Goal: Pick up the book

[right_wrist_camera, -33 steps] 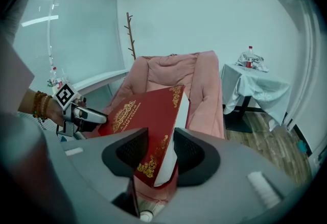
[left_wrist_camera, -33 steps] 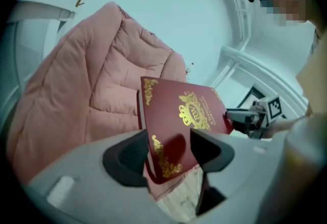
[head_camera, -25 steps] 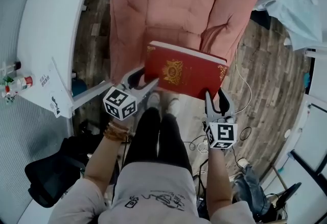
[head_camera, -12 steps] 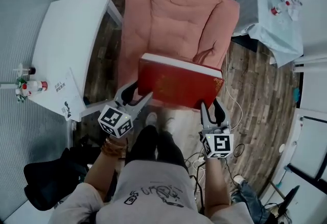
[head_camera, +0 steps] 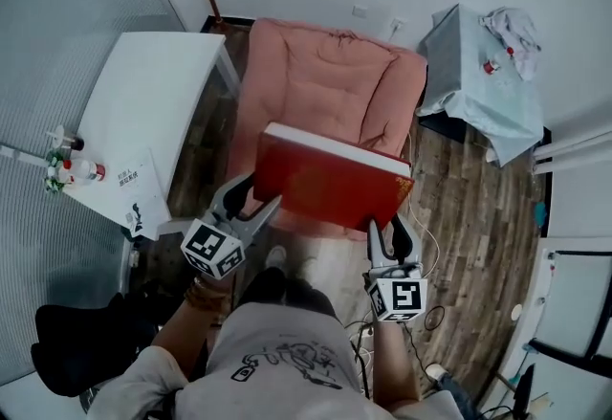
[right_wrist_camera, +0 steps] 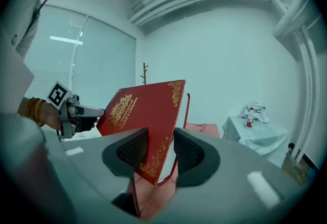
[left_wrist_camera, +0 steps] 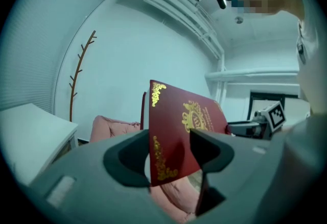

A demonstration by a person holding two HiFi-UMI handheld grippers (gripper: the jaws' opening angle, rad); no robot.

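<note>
Left of the chair [head_camera: 325,88] a table [head_camera: 143,107] is seen, untouched. In front of the chair, the left gripper [head_camera: 254,197] is clamped on the near left corner of the book [head_camera: 330,181], with the red cover pinched between its jaws. The book is held cover up in the air over the chair's front edge, clear of the seat. Its near right corner is gripped by the right gripper [head_camera: 389,234]. Since a second ago, book and grippers have been raised together, well away from the chair. The pick-up is judged as good as done; only a steady hold is still needed.
</note>
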